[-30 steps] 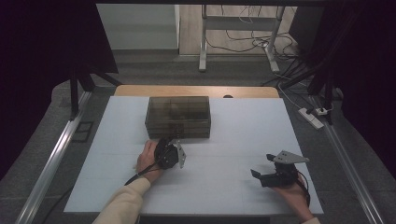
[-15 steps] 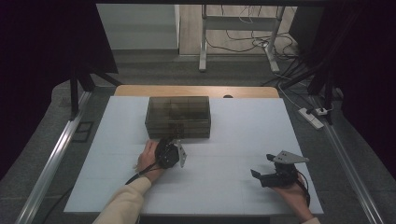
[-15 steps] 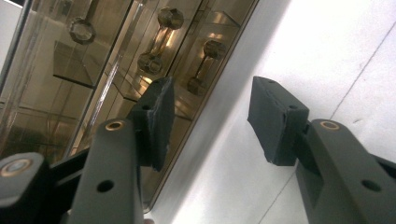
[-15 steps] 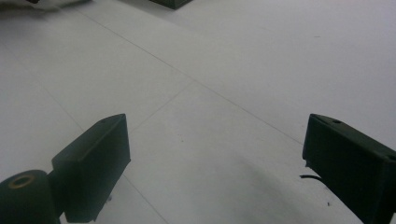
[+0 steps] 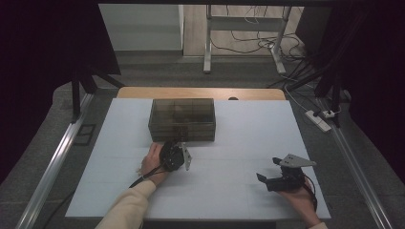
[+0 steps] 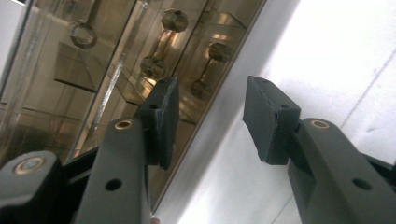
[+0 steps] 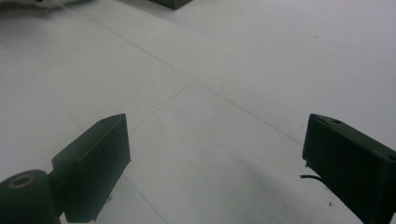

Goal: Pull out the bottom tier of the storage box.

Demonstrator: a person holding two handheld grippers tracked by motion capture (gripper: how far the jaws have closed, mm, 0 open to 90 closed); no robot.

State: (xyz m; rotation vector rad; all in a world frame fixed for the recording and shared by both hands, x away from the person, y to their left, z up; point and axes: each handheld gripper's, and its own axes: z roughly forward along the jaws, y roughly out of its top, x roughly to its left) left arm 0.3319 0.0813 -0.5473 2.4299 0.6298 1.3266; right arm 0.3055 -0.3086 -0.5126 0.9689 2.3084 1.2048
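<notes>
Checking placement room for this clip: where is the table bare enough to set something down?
The white table top is bare right of the smoky transparent plastic box and between the left hand-held gripper and right hand-held gripper. The left strip is bare too. Crowded: the box's near side, where the left hand-held gripper sits.

The box (image 5: 182,119) sits on the table (image 5: 248,129), toward its far edge; left gripper (image 5: 177,151) just before it; right gripper (image 5: 271,172) well apart.

Box (image 5: 182,119) contents through smoky walls: too dim to tell in high view. Left tool (image 5: 180,151) tips hidden behind own body there. In left gripper view, box (image 6: 93,70) cut by top and left edges; round-ended bits inside blurred. Right tool (image 7: 215,158) outer tip cut by right edge.
</notes>
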